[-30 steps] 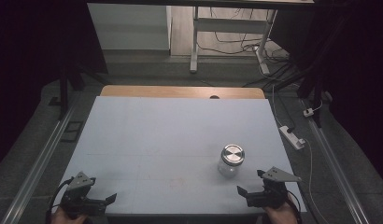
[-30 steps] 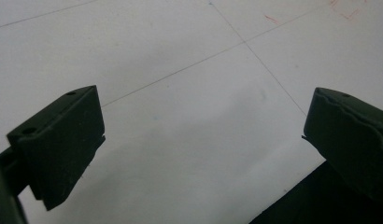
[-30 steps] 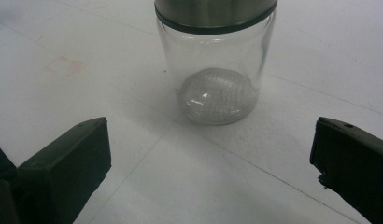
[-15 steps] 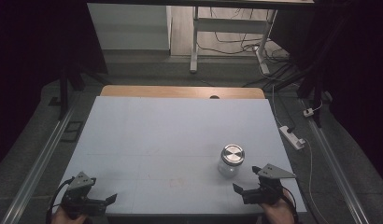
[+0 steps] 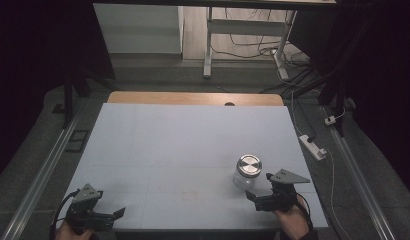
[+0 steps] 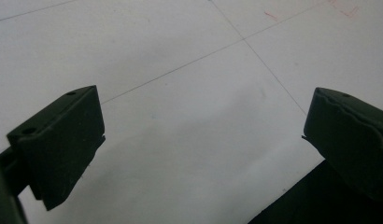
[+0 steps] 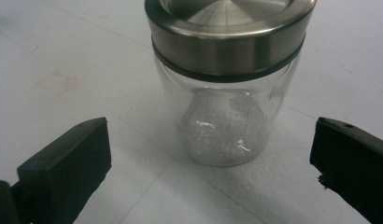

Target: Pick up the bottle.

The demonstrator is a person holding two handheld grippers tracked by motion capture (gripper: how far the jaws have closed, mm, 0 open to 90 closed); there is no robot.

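a: where's the glass jar (image 5: 248,172)?

b: upright on the table (image 5: 183,145), toward its right edge and nearer the near edge than the far one. steel lid (image 7: 229,28) on top, something pale and crumpled inside, too blurred through the glass to name.

a: and against the right gripper (image 5: 259,198)?

b: just beyond it, a little toward the far edge. seen from the right gripper view, dead centre between the two black jaws but farther out than their tips, not touching either. jaws spread wide, holding nothing.

a: left gripper (image 5: 113,214)?

b: down at the near left corner, well apart from the jar. jaws also wide apart, bare table and its near edge between them.
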